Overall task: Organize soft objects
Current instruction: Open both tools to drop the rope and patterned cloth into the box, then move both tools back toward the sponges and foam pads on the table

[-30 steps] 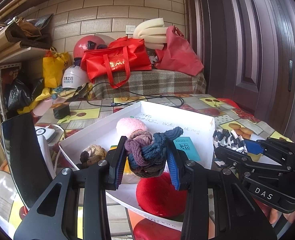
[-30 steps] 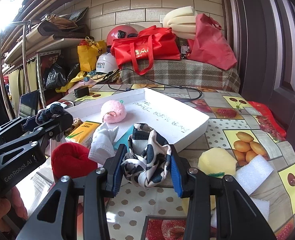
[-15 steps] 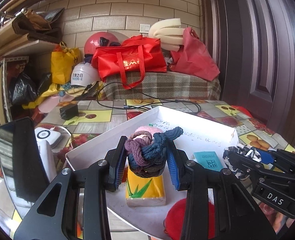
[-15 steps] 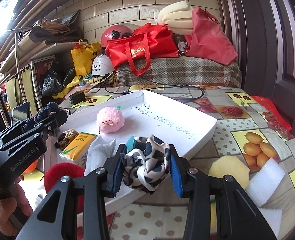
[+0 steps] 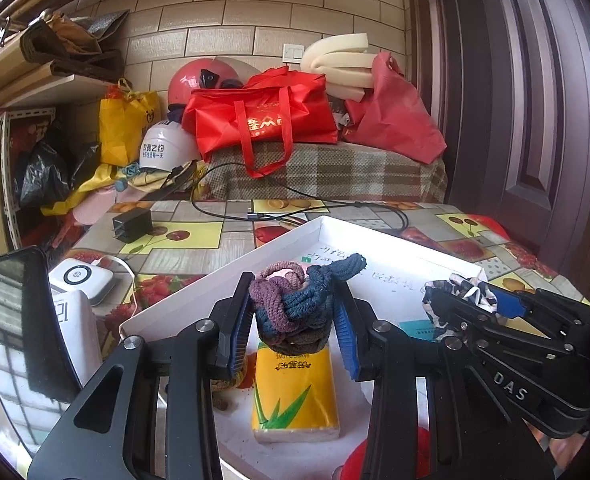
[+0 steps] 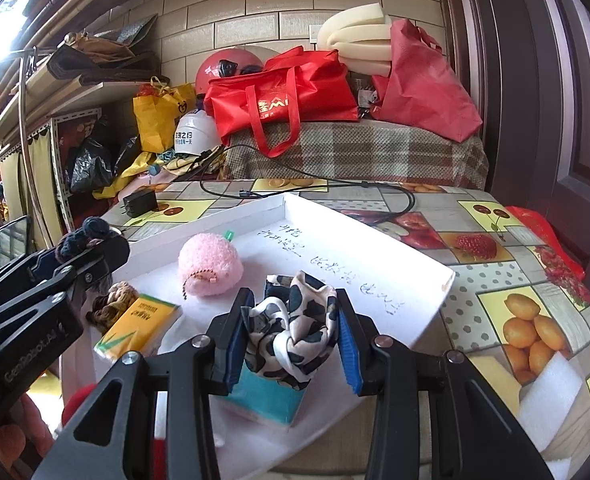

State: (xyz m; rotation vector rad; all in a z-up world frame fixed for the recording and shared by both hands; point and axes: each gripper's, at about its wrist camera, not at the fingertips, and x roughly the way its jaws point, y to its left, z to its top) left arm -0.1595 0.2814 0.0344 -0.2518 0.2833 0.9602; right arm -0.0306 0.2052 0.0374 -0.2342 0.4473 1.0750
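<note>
a: both loads over the white tray (image 6: 435, 292) now. left gripper (image 5: 293, 320) clamped on the knitted scrunchie bundle (image 5: 295, 308), above the yellow tissue pack (image 5: 293, 392).

b: and the right gripper (image 6: 291, 340) pinches the spotted scrunchie (image 6: 291, 332), over the teal packet (image 6: 267, 398), near the pink pompom (image 6: 209, 268).

a: placing step, i'd say. both point forward, side by side.

b: next: lower, part the fingers, let each drop inside.
</note>
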